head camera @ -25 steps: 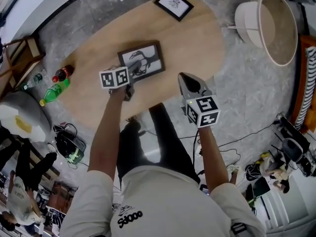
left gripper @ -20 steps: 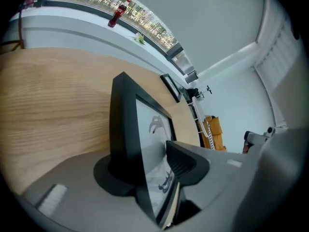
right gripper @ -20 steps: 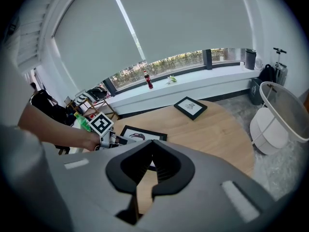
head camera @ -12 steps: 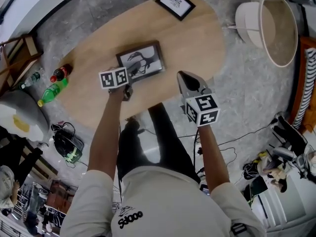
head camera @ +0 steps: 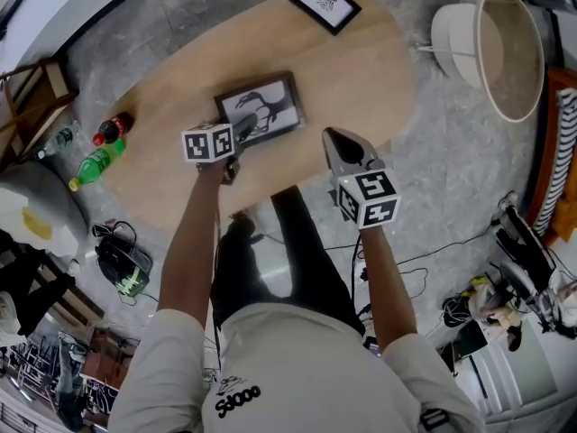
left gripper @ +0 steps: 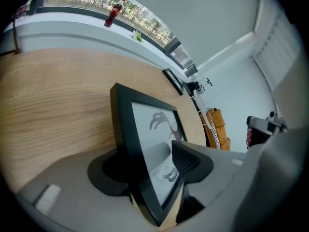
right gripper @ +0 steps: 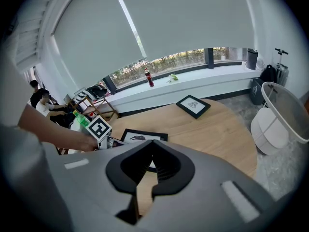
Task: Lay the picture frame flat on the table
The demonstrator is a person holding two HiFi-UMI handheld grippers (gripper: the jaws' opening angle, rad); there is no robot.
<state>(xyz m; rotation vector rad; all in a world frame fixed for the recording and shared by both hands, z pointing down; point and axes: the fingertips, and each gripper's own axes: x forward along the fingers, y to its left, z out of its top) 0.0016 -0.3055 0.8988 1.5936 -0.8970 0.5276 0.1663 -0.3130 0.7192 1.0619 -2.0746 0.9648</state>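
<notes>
The left gripper (head camera: 236,142) (left gripper: 154,170) has just been opening its jaws. They now stand wide apart around the near corner of the black-framed bird picture (head camera: 260,108) (left gripper: 149,144) without pressing it. The frame lies flat at the centre of the oval light-wood table (head camera: 361,70), where it lay 1 second ago. The right gripper (head camera: 338,142) (right gripper: 152,166), lower right, stays closed and empty. The green plastic bottle (head camera: 99,161) at the left edge has a label too small to read.

Place: office-like studio room
Signs: oval wooden surface (head camera: 361,70), long window sill (right gripper: 193,83), roller blind (right gripper: 193,18), gear clutter (head camera: 487,305) on stone floor (head camera: 469,152)
</notes>
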